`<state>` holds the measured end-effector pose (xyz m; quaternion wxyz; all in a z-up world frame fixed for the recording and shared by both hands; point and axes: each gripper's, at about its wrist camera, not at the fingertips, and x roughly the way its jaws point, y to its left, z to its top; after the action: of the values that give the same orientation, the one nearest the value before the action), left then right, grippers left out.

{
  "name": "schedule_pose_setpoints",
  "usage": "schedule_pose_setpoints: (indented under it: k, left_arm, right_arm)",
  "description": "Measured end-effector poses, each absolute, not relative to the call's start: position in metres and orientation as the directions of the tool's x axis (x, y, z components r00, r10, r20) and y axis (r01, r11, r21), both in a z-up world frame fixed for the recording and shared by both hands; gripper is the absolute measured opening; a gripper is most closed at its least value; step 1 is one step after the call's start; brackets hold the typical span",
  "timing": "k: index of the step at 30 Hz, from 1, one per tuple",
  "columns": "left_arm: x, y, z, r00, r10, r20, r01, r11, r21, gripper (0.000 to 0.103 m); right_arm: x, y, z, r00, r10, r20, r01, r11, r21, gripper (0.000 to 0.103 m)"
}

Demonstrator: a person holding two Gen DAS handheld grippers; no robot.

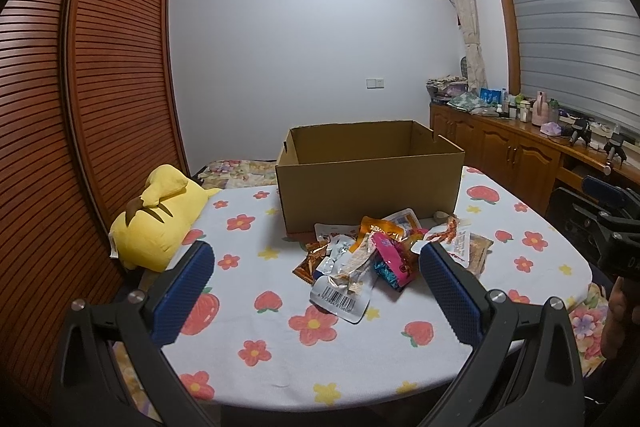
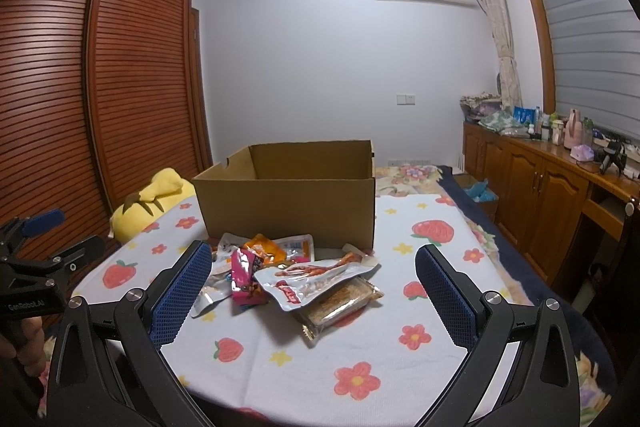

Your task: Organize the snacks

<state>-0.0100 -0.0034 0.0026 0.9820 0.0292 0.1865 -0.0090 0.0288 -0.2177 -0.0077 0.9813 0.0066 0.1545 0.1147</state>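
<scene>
A pile of snack packets (image 1: 368, 255) lies on the flowered tablecloth (image 1: 280, 339) in front of an open brown cardboard box (image 1: 368, 183). In the right wrist view the same pile (image 2: 296, 275) shows a pink packet (image 2: 245, 277), a white chicken-feet pouch (image 2: 316, 279) and a brown bar (image 2: 340, 303), with the box (image 2: 288, 203) behind. My left gripper (image 1: 316, 259) is open, fingers apart on either side of the pile, short of it. My right gripper (image 2: 314, 263) is open too, holding nothing. Each gripper shows at the edge of the other's view.
A yellow plush toy (image 1: 160, 223) lies at the table's left edge beside a slatted wooden wardrobe (image 1: 100, 87). Wooden cabinets (image 2: 540, 195) with bottles and clutter run along the right wall under the window. A bed with floral bedding (image 2: 412, 175) sits behind the table.
</scene>
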Motion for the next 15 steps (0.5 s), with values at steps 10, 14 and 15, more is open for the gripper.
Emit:
schedule_pose_setpoints:
  k: [10, 14, 15]
  left_arm:
    - [-0.0091, -0.0014, 0.0022, 0.927, -0.006, -0.374, 0.028, 0.998, 0.053, 0.103]
    - [-0.0053, 0.0010, -0.0024, 0.922, -0.009, -0.387, 0.030, 0.998, 0.049, 0.103]
    - [-0.0035, 0.0019, -0.0046, 0.920, -0.010, -0.392, 0.031, 0.998, 0.047, 0.103]
  right_arm:
    - [0.0264, -0.2127, -0.0055, 0.923, 0.231, -0.306, -0.228, 0.973, 0.047, 0.103]
    - [0.0289, -0.2126, -0.0080, 0.918, 0.233, -0.321, -0.231, 0.972, 0.047, 0.103]
    - [0.0309, -0.2126, -0.0095, 0.915, 0.235, -0.327, -0.233, 0.971, 0.047, 0.103]
